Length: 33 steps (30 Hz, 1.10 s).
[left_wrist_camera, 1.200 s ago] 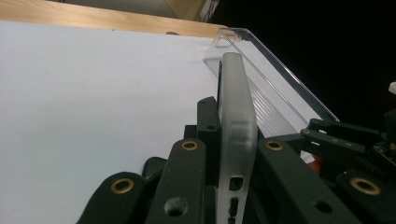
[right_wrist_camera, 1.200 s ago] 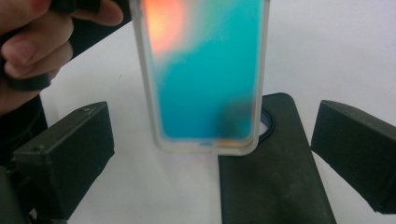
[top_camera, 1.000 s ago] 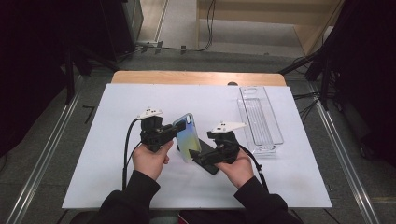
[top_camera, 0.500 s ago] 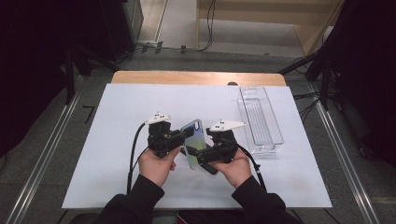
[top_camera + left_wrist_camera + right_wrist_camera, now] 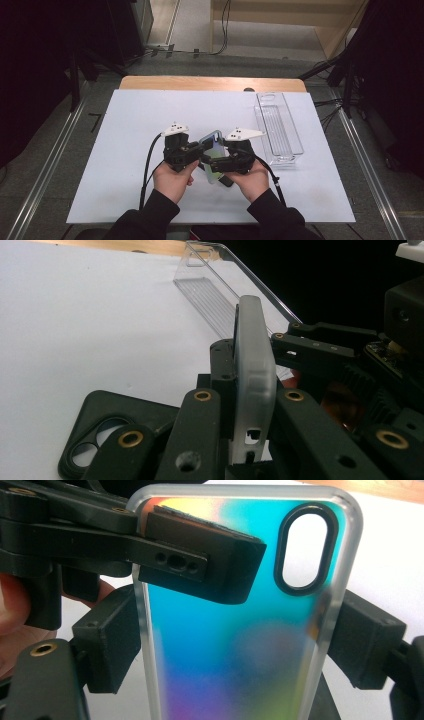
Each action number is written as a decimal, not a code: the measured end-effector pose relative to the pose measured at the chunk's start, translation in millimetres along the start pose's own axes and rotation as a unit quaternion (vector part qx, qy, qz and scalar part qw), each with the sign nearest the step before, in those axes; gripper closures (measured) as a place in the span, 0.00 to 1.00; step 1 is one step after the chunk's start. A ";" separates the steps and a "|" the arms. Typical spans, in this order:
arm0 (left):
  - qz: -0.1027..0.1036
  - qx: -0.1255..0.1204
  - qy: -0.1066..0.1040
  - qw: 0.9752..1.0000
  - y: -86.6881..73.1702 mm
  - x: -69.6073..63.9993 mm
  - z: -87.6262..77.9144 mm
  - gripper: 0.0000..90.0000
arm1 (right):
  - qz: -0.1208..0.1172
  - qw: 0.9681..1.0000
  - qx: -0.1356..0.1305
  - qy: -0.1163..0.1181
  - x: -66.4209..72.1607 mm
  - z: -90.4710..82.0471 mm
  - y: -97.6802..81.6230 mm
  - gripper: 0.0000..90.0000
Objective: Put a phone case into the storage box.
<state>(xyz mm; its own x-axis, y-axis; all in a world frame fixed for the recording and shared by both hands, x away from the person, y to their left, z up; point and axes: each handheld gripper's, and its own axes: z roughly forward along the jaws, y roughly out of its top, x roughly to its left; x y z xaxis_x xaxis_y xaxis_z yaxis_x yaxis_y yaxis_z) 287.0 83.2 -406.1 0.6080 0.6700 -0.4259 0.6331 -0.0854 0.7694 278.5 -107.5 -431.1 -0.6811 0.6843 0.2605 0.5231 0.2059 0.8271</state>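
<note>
An iridescent phone case (image 5: 214, 150) with a clear rim is held above the table between both hands. My left gripper (image 5: 204, 156) is shut on it, pinching its two faces near one long edge (image 5: 252, 365). My right gripper (image 5: 235, 645) straddles the case's width. Its jaws have just been closing, and the pads now touch both long edges of the case (image 5: 225, 680). One finger (image 5: 200, 565) of the left gripper lies across the case's back beside the camera cut-out. A black phone case (image 5: 105, 430) lies flat on the table under the hands.
A clear, long plastic tray (image 5: 278, 125) lies on the white table cover (image 5: 130, 130) to the right of the hands, and it reaches toward the far edge (image 5: 210, 295). Metal rails run along both sides of the table.
The left hand has carried the iridescent case to the right, toward the right gripper. The two grippers are now close together with the case between them.
</note>
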 end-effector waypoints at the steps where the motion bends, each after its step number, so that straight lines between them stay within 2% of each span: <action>1: 0.001 0.002 -0.006 1.000 0.3 0.0 0.0 0.92 | 0.000 1.000 0.002 -0.003 0.2 -0.3 0.4 0.17; 3: 0.004 -0.002 -0.011 1.000 1.1 -0.6 -1.5 0.79 | -0.003 1.000 0.004 -0.008 0.5 -0.4 0.7 0.17; 7: 0.002 0.007 -0.008 1.000 5.5 -0.5 -4.1 0.65 | -0.004 1.000 0.006 -0.009 -2.7 -1.4 0.9 0.17; 10: -0.013 0.012 -0.015 1.000 8.4 2.7 -7.2 0.55 | -0.001 1.000 0.010 -0.015 -6.1 -1.8 0.3 0.17; 12: -0.012 0.017 -0.021 1.000 9.4 5.2 -9.4 0.51 | -0.001 1.000 0.012 -0.017 -9.3 -2.1 -0.2 0.17; 17: -0.025 0.031 -0.041 0.998 12.3 13.4 -14.2 0.47 | -0.002 1.000 0.021 -0.022 -18.1 -2.3 -2.6 0.17; 21: -0.026 0.037 -0.057 0.997 14.2 20.0 -19.3 0.44 | -0.003 1.000 0.020 -0.012 -23.8 -5.1 -2.6 0.17; 24: -0.042 0.058 -0.071 0.995 15.8 25.9 -22.8 0.42 | -0.005 1.000 0.021 -0.010 -26.8 -6.9 -2.1 0.17; 25: -0.041 0.060 -0.073 0.995 15.7 26.6 -23.3 0.41 | -0.004 1.000 0.021 -0.008 -27.8 -7.5 -1.9 0.17; 29: -0.025 0.099 -0.082 0.991 14.1 31.3 -22.0 0.38 | -0.007 1.000 0.027 -0.006 -29.3 -9.8 -0.5 0.17; 33: 0.000 0.125 -0.083 0.989 10.8 34.3 -21.6 0.37 | -0.010 1.000 0.028 -0.004 -31.1 -12.0 0.7 0.17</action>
<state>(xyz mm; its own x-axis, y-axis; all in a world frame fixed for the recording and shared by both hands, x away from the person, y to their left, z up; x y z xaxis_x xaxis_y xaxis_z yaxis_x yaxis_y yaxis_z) 304.3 121.2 -402.2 0.6649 0.5411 -0.5148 0.7192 -0.2781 0.6366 293.9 -137.0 -432.7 -0.6874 0.6851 0.2409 0.5382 0.2579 0.8024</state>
